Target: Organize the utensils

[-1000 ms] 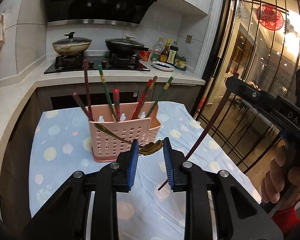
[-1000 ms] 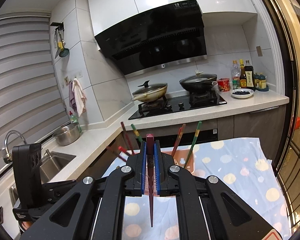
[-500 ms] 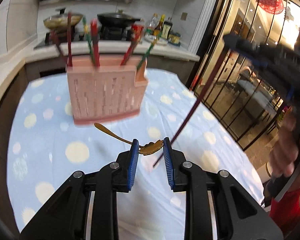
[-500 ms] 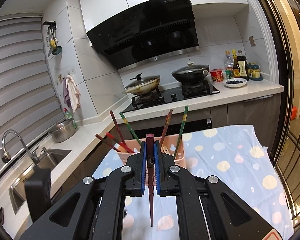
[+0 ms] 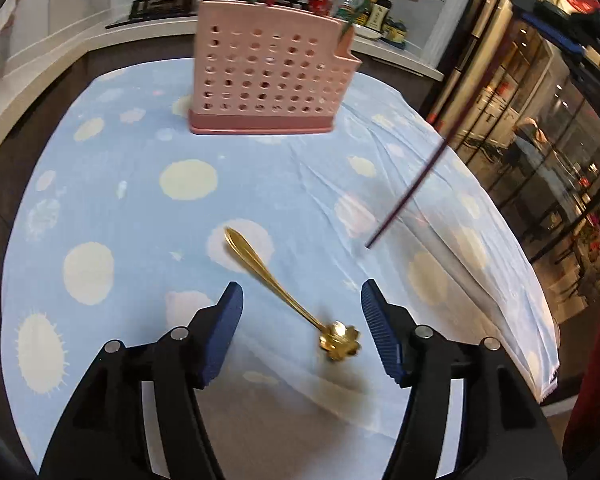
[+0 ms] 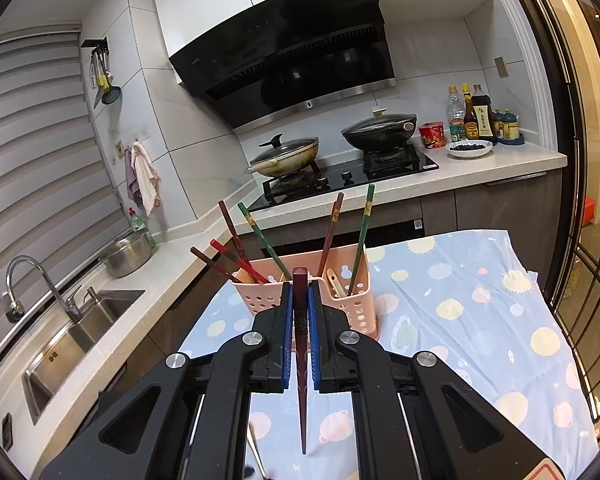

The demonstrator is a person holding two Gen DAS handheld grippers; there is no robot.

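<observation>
A gold spoon (image 5: 284, 288) with a flower-shaped bowl lies on the blue spotted tablecloth (image 5: 260, 184). It sits between the fingers of my left gripper (image 5: 302, 300), whose jaws are opening and do not press it. Farther back stands the pink perforated utensil holder (image 5: 268, 76) with several chopsticks in it. My right gripper (image 6: 300, 312) is shut on a dark red chopstick (image 6: 301, 344), held upright just in front of the holder (image 6: 340, 300). In the left wrist view that chopstick (image 5: 424, 176) hangs slanted over the cloth's right side.
Behind the table runs a counter with a gas stove and two lidded pans (image 6: 284, 154). Bottles (image 6: 472, 114) and a bowl stand at its right end. A sink (image 6: 80, 336) with a tap lies to the left. Glass doors (image 5: 548, 128) close off the right.
My left gripper has dropped toward the table and its jaws have spread, letting go of the gold spoon, which now lies on the cloth. The right gripper sank slightly with its chopstick.
</observation>
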